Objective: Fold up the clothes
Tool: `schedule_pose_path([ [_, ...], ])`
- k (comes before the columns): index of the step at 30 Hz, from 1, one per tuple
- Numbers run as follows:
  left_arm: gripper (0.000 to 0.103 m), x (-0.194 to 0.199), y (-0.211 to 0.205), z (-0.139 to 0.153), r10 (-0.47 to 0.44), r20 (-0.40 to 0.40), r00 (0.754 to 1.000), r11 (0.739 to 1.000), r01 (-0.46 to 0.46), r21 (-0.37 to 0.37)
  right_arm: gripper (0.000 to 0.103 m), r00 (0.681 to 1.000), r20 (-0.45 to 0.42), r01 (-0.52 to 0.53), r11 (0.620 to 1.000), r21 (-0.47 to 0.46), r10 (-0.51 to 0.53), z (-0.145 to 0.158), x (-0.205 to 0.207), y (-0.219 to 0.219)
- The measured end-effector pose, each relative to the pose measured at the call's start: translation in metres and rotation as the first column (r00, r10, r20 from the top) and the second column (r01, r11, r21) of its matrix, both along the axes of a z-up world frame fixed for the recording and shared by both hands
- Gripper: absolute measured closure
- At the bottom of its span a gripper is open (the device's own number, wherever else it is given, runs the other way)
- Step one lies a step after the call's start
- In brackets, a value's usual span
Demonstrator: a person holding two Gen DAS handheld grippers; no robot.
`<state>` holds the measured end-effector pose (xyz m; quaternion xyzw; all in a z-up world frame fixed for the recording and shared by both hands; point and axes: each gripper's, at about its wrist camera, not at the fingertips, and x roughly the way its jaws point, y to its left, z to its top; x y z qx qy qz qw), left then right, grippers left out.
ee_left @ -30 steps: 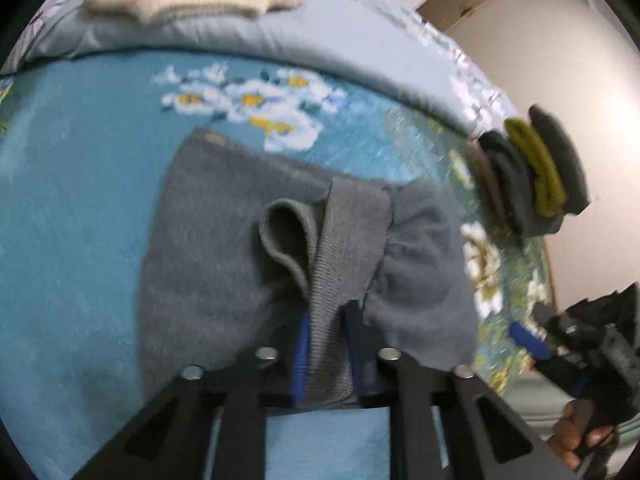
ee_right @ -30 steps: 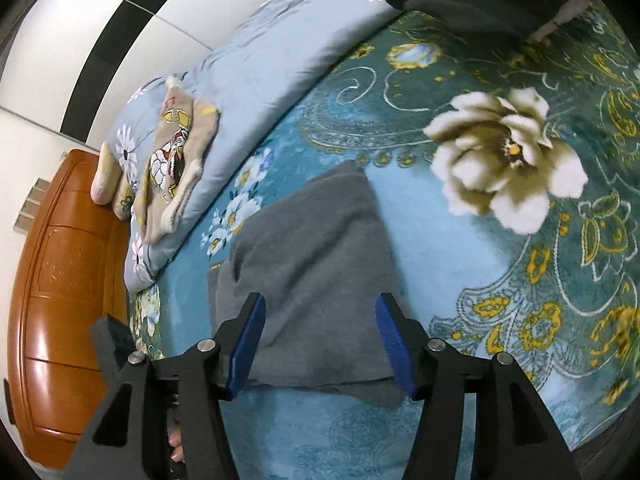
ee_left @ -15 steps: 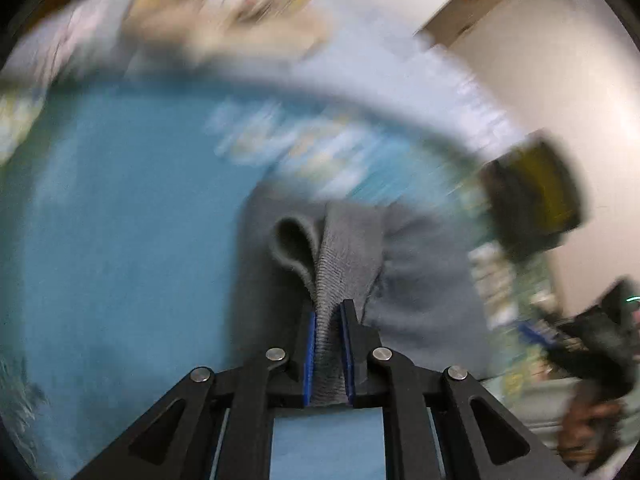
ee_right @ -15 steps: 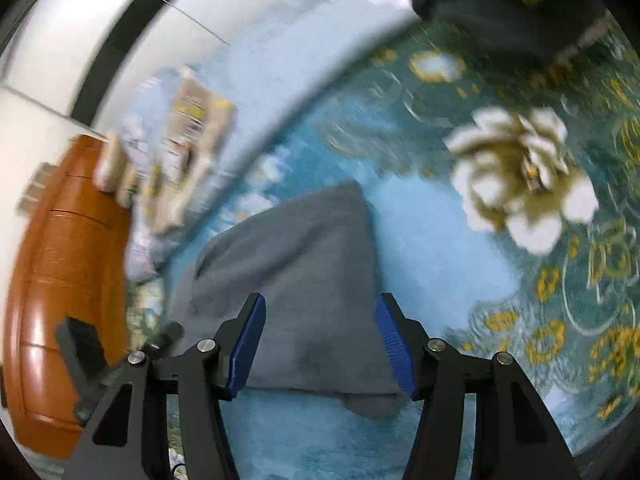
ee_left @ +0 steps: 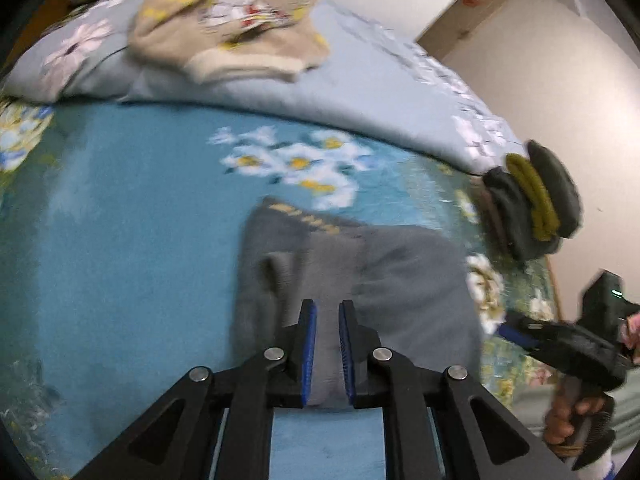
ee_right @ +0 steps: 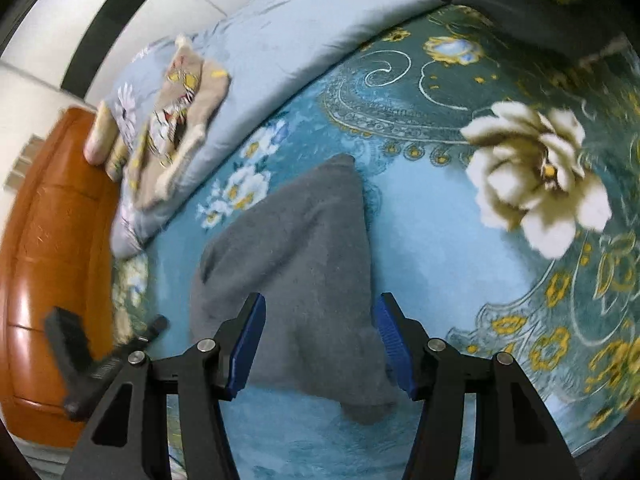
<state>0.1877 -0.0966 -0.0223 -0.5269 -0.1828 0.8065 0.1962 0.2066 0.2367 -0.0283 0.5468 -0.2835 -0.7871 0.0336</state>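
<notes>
A grey knit garment (ee_left: 404, 280) lies on the blue floral blanket (ee_left: 120, 240), partly folded over itself. My left gripper (ee_left: 326, 344) is shut on a raised fold of it near the front edge, and the cloth runs up between the blue pads. In the right wrist view the same grey garment (ee_right: 304, 248) tapers away from me. My right gripper (ee_right: 320, 340) hangs just above its near end, jaws wide open and touching nothing. The right gripper (ee_left: 520, 330) also shows at the right edge of the left wrist view, held by a hand.
A stack of folded dark and mustard clothes (ee_left: 532, 200) sits at the blanket's right end. A beige patterned garment (ee_left: 232, 32) lies on a pale blue quilt (ee_left: 360, 92) at the back. A wooden headboard (ee_right: 48, 260) borders the bed's left side.
My left gripper has carried the pinched grey fold up and to the right, so the garment now lies narrower. The right gripper has drifted slightly over the garment and stayed open.
</notes>
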Motion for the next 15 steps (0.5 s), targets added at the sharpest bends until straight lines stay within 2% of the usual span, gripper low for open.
schedule_pose_path([
  [2, 0.088, 0.001, 0.021, 0.002, -0.062, -0.011, 0.998, 0.998, 0.062, -0.01, 0.044, 1.0, 0.031, 0.001, 0.999, 0.039, -0.002, -0.002, -0.004, -0.001],
  [4, 0.088, -0.002, 0.036, -0.003, -0.094, -0.01, 0.996, 0.994, 0.093, -0.048, 0.044, 1.0, 0.017, -0.014, 1.0, 0.013, 0.014, 0.0, -0.006, -0.006],
  [7, 0.086, -0.004, 0.041, -0.018, -0.087, 0.021, 0.996, 0.995, 0.088, -0.044, 0.044, 0.997, -0.021, -0.078, 0.997, 0.002, 0.078, 0.002, -0.007, -0.021],
  [10, 0.085, -0.007, 0.042, -0.045, -0.076, 0.107, 0.991, 0.992, 0.086, -0.09, 0.044, 0.994, -0.008, -0.112, 0.994, -0.02, 0.112, -0.011, -0.012, -0.031],
  [13, 0.085, -0.007, 0.042, -0.058, -0.062, 0.141, 0.988, 0.994, 0.074, -0.076, 0.044, 0.993, 0.07, -0.097, 0.995, -0.025, 0.098, -0.037, -0.02, -0.03],
  [15, 0.085, -0.008, 0.042, -0.059, -0.058, 0.15, 0.987, 0.995, 0.068, -0.068, 0.044, 0.993, 0.088, -0.081, 0.996, -0.038, 0.085, -0.045, -0.022, -0.027],
])
